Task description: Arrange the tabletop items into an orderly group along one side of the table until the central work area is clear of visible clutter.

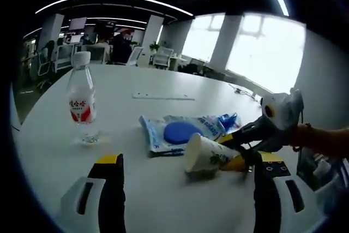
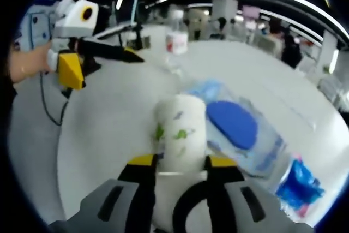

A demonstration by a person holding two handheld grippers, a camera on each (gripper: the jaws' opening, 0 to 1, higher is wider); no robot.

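In the right gripper view, the right gripper (image 2: 180, 167) has its two yellow-tipped black jaws closed against the sides of a white paper cup printed with small green leaves (image 2: 180, 129), which stands out straight ahead between them. Just to that gripper's right, touching or nearly touching the cup, lies a clear plastic packet with a round blue disc inside (image 2: 242, 129), and further to the right past it sits a small crumpled blue wrapper (image 2: 301, 186). Far ahead, a clear plastic water bottle with a red and white label and white cap (image 2: 176, 36) stands upright on the white round table (image 2: 103, 135). The left gripper (image 2: 133, 57) reaches in from the left, held by a hand (image 2: 24, 61), well apart from the cup. In the left gripper view, the left gripper (image 1: 185, 175) has its jaws spread wide with nothing between them, hovering above the table (image 1: 163, 200). Ahead and slightly right, the cup (image 1: 204, 155) lies tilted on its side in the right gripper (image 1: 240, 154), with the packet (image 1: 177, 132) just beyond it. The bottle (image 1: 82, 99) stands ahead to the left.
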